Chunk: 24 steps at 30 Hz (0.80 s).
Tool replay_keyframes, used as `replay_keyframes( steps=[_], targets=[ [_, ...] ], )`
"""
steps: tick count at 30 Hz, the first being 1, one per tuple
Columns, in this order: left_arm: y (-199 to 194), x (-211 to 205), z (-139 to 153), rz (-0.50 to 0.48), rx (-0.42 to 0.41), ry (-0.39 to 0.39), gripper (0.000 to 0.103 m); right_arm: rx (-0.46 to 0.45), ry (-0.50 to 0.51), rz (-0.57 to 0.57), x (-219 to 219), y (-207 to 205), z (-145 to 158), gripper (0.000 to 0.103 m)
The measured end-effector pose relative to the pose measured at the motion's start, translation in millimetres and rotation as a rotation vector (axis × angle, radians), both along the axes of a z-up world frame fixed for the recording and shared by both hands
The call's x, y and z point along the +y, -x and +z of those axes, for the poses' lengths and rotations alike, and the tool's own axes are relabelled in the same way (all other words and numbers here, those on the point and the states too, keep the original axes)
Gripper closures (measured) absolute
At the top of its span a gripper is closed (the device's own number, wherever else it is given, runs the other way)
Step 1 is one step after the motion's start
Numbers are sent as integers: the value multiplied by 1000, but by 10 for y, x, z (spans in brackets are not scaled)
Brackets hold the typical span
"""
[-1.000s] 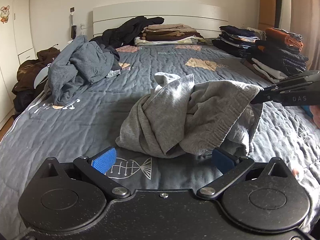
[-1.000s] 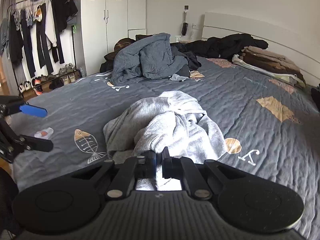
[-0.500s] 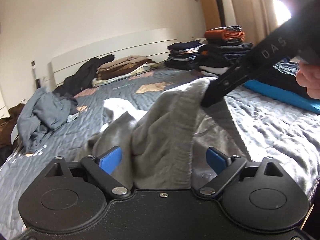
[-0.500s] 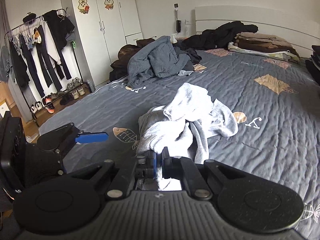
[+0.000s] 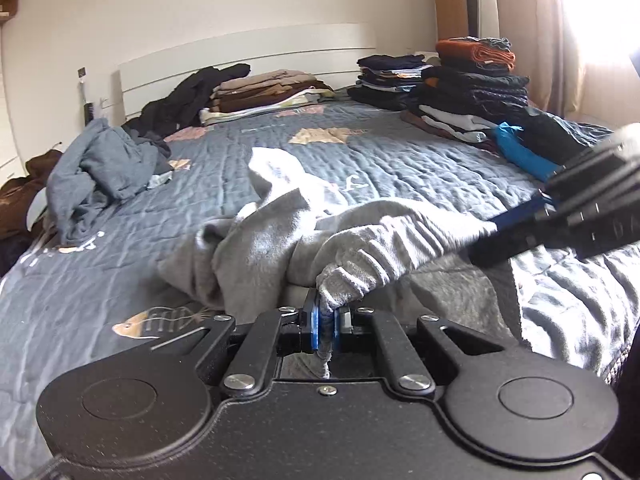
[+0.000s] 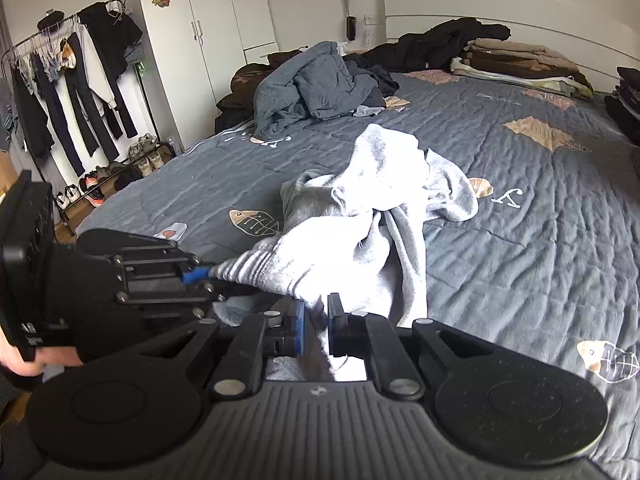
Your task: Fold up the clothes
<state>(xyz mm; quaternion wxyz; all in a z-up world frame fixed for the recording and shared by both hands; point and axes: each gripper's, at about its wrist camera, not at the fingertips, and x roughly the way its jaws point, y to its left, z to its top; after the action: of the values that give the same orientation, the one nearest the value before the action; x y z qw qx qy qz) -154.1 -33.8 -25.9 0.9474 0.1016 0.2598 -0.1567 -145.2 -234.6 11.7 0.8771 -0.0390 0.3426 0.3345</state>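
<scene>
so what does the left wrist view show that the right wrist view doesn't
Only the left wrist view: the orange-topped stack of folded clothes by the curtain, and a blue garment.

Only the right wrist view: the wardrobe, clothes rack and shoes.

Both: the grey sweatshirt on the bed, the left gripper shut on its ribbed hem, the right gripper opening with cloth between.

no text can be read clearly anywhere in these views
</scene>
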Motion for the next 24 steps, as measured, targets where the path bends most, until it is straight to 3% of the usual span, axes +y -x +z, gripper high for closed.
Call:
replay_keyframes(
  steps=[4, 8, 13, 16, 21, 24],
  targets=[
    [109, 85, 86, 19, -22, 0, 96, -39, 37, -35, 101, 237, -42, 67],
    [233, 196, 236, 21, -56, 26, 96, -67, 42, -94, 149, 483, 40, 59],
    [356, 273, 375, 19, -93, 8, 96, -125, 94, -112, 224, 695, 158, 41],
    [397, 320, 424, 24, -101, 8, 96, -140, 130, -91, 288, 753, 94, 37],
    [364, 372, 404, 18, -89, -10, 96, -159, 271, -6, 517, 757, -241, 36],
    [338, 400, 410, 2, -78, -15, 96, -154, 302, 32, 611, 726, -438, 36]
  ],
)
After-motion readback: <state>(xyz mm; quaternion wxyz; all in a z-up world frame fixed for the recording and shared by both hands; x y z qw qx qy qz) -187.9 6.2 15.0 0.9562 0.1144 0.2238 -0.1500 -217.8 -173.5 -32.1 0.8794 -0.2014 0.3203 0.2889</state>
